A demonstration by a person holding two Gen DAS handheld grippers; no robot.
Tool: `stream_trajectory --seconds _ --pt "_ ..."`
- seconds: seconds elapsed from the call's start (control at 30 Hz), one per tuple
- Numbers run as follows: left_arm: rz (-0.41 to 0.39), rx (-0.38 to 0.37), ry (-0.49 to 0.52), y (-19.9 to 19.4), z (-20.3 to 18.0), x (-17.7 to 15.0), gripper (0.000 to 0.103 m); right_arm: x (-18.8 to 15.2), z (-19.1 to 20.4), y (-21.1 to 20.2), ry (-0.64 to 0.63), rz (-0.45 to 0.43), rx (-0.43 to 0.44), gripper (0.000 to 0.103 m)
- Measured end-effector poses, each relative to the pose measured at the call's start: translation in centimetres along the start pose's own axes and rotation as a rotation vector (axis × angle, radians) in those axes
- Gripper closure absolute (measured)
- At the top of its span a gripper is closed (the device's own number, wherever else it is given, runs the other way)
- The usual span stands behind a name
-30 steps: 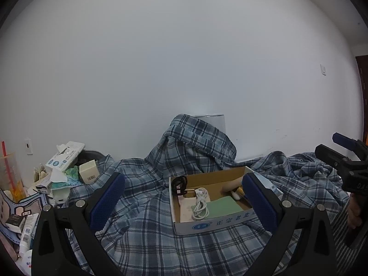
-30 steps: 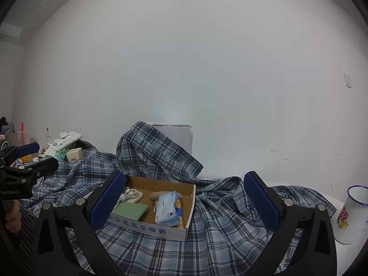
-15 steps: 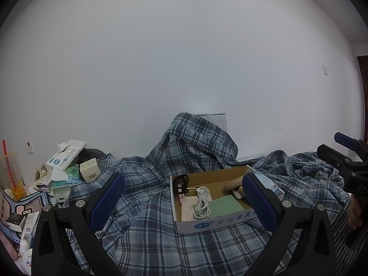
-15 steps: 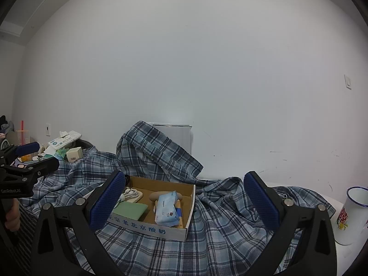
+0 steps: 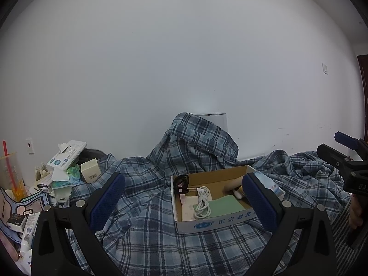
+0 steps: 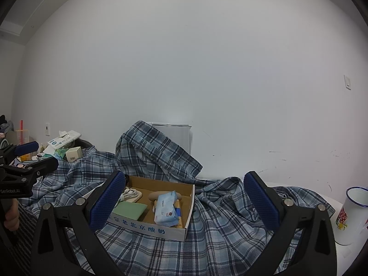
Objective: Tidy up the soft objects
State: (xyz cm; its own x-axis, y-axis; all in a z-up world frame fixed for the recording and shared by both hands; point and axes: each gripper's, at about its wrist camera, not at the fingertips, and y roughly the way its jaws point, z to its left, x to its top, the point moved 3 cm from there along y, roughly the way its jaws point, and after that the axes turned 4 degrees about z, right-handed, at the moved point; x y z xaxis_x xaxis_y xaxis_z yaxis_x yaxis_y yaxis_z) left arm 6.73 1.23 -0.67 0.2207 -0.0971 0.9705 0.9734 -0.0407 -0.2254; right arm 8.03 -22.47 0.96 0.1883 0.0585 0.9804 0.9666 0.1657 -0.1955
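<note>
Plaid shirt (image 6: 218, 216) lies rumpled beneath the cardboard box (image 6: 161, 227) (nothing folded yet); left hand-held gripper (image 5: 184, 202) and right hand-held gripper (image 6: 184, 203) gape wide, empty.

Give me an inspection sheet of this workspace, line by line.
Surface: almost wholly covered by cloth.
Job's things: plaid shirt spread crumpled, humped at the back wall.
Clutter: cardboard box on the shirt holds a blue tissue pack and green pad; tissue boxes piled left; enamel mug right.
Grippers: left gripper and right gripper open, holding nothing.
Cables: white cable coiled in the box.
Surroundings: white wall.
</note>
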Motion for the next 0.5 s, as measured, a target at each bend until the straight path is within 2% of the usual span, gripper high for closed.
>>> stream_trajectory --seconds 0.5 --pt "-0.003 -0.001 0.001 0.0 0.05 -0.01 0.0 0.01 0.01 0.03 -0.002 -0.001 0.0 0.0"
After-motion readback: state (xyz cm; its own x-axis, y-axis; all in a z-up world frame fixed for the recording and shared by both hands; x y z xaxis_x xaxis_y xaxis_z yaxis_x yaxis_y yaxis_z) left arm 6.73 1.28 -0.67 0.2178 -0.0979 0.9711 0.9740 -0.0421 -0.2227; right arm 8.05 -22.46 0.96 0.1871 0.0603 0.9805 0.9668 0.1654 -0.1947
